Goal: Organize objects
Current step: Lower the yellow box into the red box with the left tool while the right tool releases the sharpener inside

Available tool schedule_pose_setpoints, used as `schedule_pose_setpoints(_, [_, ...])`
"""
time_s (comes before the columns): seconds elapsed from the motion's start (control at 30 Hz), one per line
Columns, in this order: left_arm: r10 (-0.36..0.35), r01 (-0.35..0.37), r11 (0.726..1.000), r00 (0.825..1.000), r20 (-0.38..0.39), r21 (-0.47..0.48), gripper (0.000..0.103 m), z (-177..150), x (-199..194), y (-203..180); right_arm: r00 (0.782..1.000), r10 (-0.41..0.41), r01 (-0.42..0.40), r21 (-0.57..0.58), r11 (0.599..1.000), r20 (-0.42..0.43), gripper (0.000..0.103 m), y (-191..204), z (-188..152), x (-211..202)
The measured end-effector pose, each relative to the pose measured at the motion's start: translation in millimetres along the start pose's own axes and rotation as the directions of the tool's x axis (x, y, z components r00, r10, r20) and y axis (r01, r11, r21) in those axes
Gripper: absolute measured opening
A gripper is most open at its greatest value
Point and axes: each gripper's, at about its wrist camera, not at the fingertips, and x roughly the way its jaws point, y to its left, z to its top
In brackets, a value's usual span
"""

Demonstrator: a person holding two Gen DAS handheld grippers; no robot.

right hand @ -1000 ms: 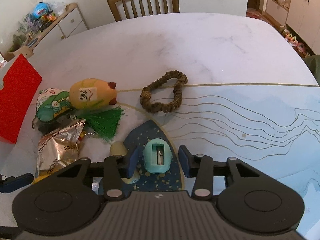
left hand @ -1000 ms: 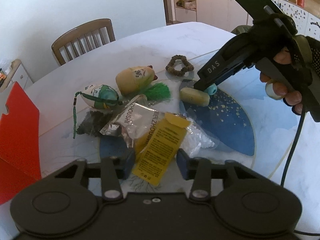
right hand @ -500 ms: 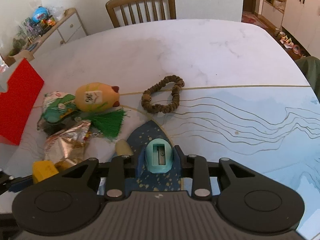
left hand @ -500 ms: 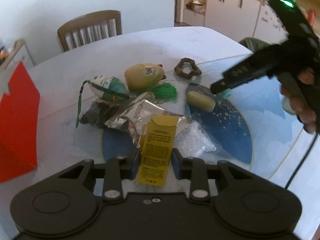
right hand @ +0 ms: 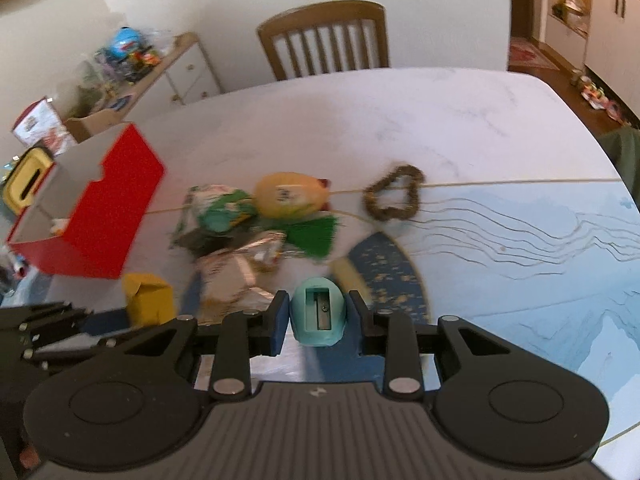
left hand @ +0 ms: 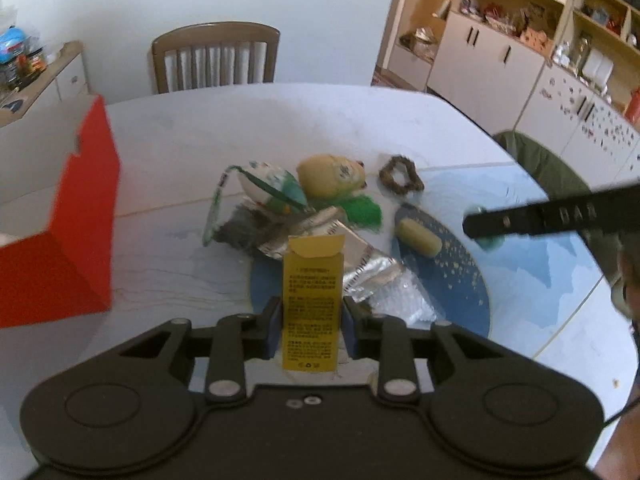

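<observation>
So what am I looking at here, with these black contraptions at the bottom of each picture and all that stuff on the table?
No robot here: a person holds a two-finger gripper in each hand, and a wide-angle camera on each looks forward along its fingers. One picture is from the left gripper, which is shut on a yellow box. The other is from the right gripper, shut on a teal pencil sharpener. Both items look lifted off the table. On it lie a red box with an open top, a yellow stuffed toy, a beaded bracelet, a green tassel, foil packets and a pale eraser-like block.
</observation>
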Motion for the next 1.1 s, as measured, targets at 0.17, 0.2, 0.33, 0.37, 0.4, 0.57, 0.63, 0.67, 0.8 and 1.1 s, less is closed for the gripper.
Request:
schedule_pose_setpoints(0.17, [0.008, -0.008, 0.999, 1.000, 0.021, -0.042, 0.029, 13, -27, 26, 0.999, 0.032, -0.032, -0.039, 0.999, 0.012, 0.030, 34, 1, -16])
schedule_pose_setpoints(0.2, [0.013, -0.012, 0.999, 1.000, 0.027, -0.049, 0.029, 15, -32, 32, 0.999, 0.039, -0.039, -0.048, 0.998, 0.014, 0.030, 41, 2, -19])
schedule_pose_setpoints(0.33, [0.039, -0.035, 0.997, 0.997, 0.068, -0.064, 0.029, 23, -53, 56, 0.998, 0.059, -0.057, -0.088, 0.994, 0.025, 0.030, 72, 7, -27])
schedule_pose_setpoints(0.37, [0.047, -0.043, 0.997, 0.996, 0.078, -0.062, 0.029, 25, -57, 61, 0.998, 0.064, -0.061, -0.099, 0.993, 0.029, 0.030, 79, 8, -29])
schedule_pose_setpoints(0.4, [0.053, -0.047, 0.997, 0.995, 0.087, -0.067, 0.029, 27, -62, 69, 0.997, 0.065, -0.061, -0.109, 0.992, 0.033, 0.030, 87, 10, -30])
schedule_pose_setpoints(0.57, [0.073, -0.061, 0.992, 0.991, 0.109, -0.107, 0.029, 38, -83, 103, 0.996, 0.085, -0.078, -0.141, 0.987, 0.040, 0.030, 120, 18, -33])
schedule_pose_setpoints(0.63, [0.088, -0.074, 0.990, 0.989, 0.122, -0.116, 0.029, 43, -91, 119, 0.995, 0.091, -0.083, -0.155, 0.985, 0.048, 0.030, 133, 21, -33])
schedule_pose_setpoints(0.67, [0.096, -0.081, 0.990, 0.987, 0.128, -0.119, 0.029, 45, -95, 126, 0.994, 0.097, -0.088, -0.159, 0.983, 0.051, 0.030, 140, 23, -32])
schedule_pose_setpoints(0.8, [0.123, -0.102, 0.984, 0.982, 0.142, -0.144, 0.029, 52, -106, 157, 0.991, 0.116, -0.103, -0.177, 0.979, 0.065, 0.030, 169, 29, -28])
schedule_pose_setpoints(1.1, [0.179, -0.156, 0.970, 0.978, 0.111, -0.186, 0.029, 65, -115, 227, 0.985, 0.151, -0.125, -0.247, 0.961, 0.087, 0.030, 240, 49, -10])
